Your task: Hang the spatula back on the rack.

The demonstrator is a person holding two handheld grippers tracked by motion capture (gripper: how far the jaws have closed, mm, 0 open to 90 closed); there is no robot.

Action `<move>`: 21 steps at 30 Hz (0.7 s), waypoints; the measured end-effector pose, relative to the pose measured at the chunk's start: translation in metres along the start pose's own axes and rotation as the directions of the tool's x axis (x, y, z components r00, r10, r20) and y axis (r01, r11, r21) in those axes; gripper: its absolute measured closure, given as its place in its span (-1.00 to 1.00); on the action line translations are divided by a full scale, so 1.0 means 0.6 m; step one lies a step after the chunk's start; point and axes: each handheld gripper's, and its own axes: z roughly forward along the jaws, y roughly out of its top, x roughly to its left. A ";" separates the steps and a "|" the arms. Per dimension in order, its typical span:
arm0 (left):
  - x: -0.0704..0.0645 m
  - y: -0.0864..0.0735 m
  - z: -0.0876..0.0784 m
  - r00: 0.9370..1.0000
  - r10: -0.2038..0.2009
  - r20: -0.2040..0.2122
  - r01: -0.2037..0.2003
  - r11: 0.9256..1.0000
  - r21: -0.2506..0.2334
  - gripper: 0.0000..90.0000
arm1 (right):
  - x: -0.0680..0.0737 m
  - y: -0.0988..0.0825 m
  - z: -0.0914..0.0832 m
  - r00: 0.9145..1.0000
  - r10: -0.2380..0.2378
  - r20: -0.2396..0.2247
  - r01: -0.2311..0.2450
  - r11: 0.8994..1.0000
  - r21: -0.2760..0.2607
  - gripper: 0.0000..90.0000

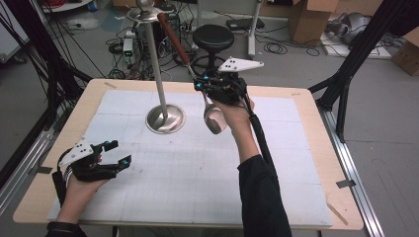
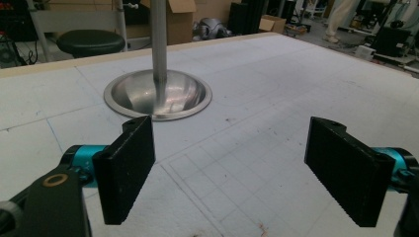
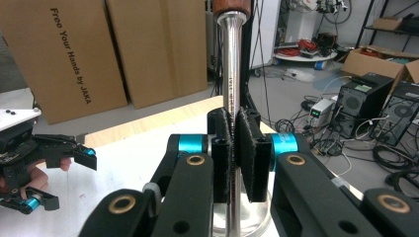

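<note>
- The right gripper (image 1: 210, 89) is clamped on the metal shaft of a wooden-handled ladle (image 1: 213, 118), just right of the steel stand (image 1: 164, 117).
- The ladle hangs tilted in the air, bowl low beside the stand's base, handle rising toward the stand's top.
- The left gripper (image 1: 114, 153) rests with jaws wide apart and empty, well apart from the stand, toward the table's (image 1: 306, 148) near-left corner.

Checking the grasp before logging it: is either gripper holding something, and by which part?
The right gripper clamps a spoon by its metal shaft, between bowl and wooden handle. The left gripper is open, holding nothing.
</note>
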 end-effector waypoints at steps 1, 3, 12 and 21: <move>0.000 0.000 0.000 1.000 0.002 0.002 -0.002 1.000 0.000 -0.55 | 0.001 0.000 0.002 1.000 0.000 0.002 0.000 1.000 0.001 0.89; 0.000 0.000 0.001 1.000 0.003 0.004 -0.003 1.000 0.002 -0.55 | 0.003 0.001 0.006 1.000 -0.002 0.000 0.002 1.000 0.000 0.89; 0.000 0.000 0.002 1.000 0.001 0.004 -0.001 1.000 0.004 -0.55 | 0.017 -0.001 0.040 1.000 -0.008 0.007 0.008 1.000 0.012 0.89; 0.001 0.000 0.001 1.000 0.005 0.005 -0.005 1.000 0.002 -0.55 | 0.026 0.005 0.079 1.000 -0.009 0.025 0.008 0.998 0.063 0.89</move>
